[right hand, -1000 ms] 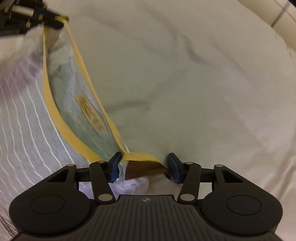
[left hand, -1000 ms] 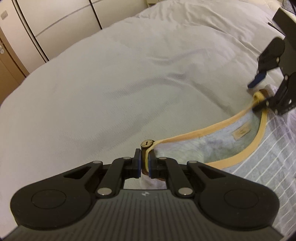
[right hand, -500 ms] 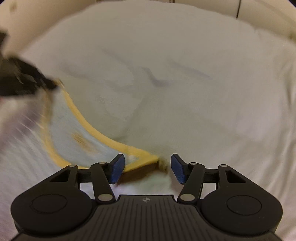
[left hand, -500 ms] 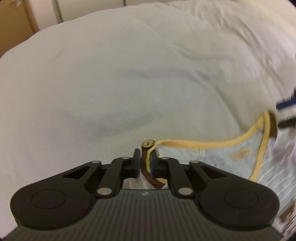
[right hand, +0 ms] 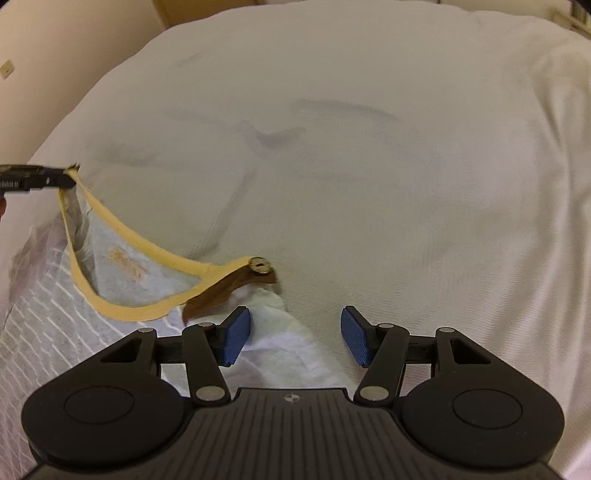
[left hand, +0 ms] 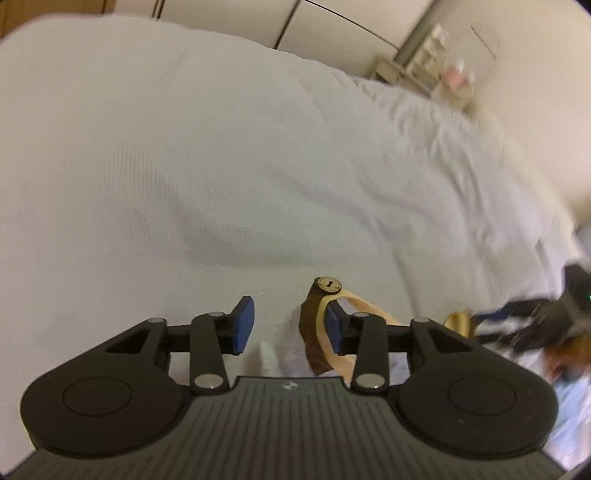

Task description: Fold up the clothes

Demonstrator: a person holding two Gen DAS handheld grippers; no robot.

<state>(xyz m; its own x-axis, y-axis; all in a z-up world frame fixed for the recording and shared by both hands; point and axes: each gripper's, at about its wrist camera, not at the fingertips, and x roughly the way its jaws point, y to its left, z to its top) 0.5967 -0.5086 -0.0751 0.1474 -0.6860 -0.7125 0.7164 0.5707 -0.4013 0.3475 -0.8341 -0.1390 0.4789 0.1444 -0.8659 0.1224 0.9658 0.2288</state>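
Observation:
A pale blue striped garment (right hand: pixel 48 332) with a yellow neckline trim (right hand: pixel 147 251) lies on the white bed cover (right hand: pixel 369 184). Its brown tab with a round button (right hand: pixel 260 266) rests just ahead of my right gripper (right hand: pixel 295 330), which is open over white cloth. In the left wrist view my left gripper (left hand: pixel 289 321) has its jaws opening. The other brown tab and button (left hand: pixel 328 286) lean on the right pad (left hand: pixel 334 325), and the left pad stands clear of it. My left gripper (right hand: pixel 64 176) also shows at the trim's far end.
The bed cover (left hand: pixel 184 166) fills both views, with shallow wrinkles. Cupboard doors (left hand: pixel 229 14) and a small shelf of items (left hand: pixel 424 62) stand beyond the bed. My right gripper (left hand: pixel 535 321) appears blurred at the left wrist view's right edge.
My left jaws have parted from their grip on the buttoned tab. My right jaws opened wider and the corner now lies free on the bed. Both hands swung and rolled.

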